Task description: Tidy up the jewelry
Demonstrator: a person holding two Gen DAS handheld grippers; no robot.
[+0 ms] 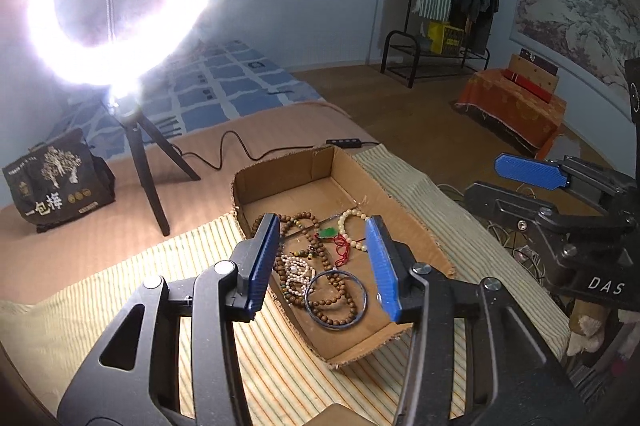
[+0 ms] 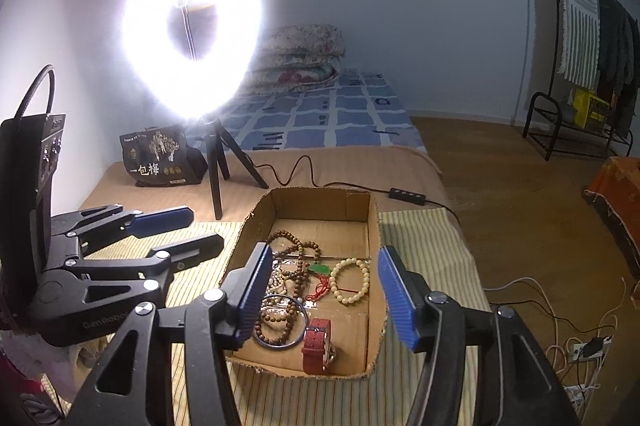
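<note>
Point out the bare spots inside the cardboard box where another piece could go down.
Free: the cardboard box floor along its far wall, beyond the brown bead strands, and the near right corner beside the red watch. Crowded: the left half, where beads, pearl strand and bangle overlap.

Cardboard box (image 2: 372,226): centre of my right wrist view, on a striped mat (image 2: 432,238). In it: bead strands (image 2: 298,258) at left, bangle (image 2: 280,322) over them toward the lower left, pale bracelet (image 2: 352,282) at right, watch (image 2: 318,344) at the near wall. Behind the box, upper left: ring light (image 2: 192,37) on a tripod, bag (image 2: 158,157) left of it. Upper right: clothes rack (image 2: 580,65).
</note>
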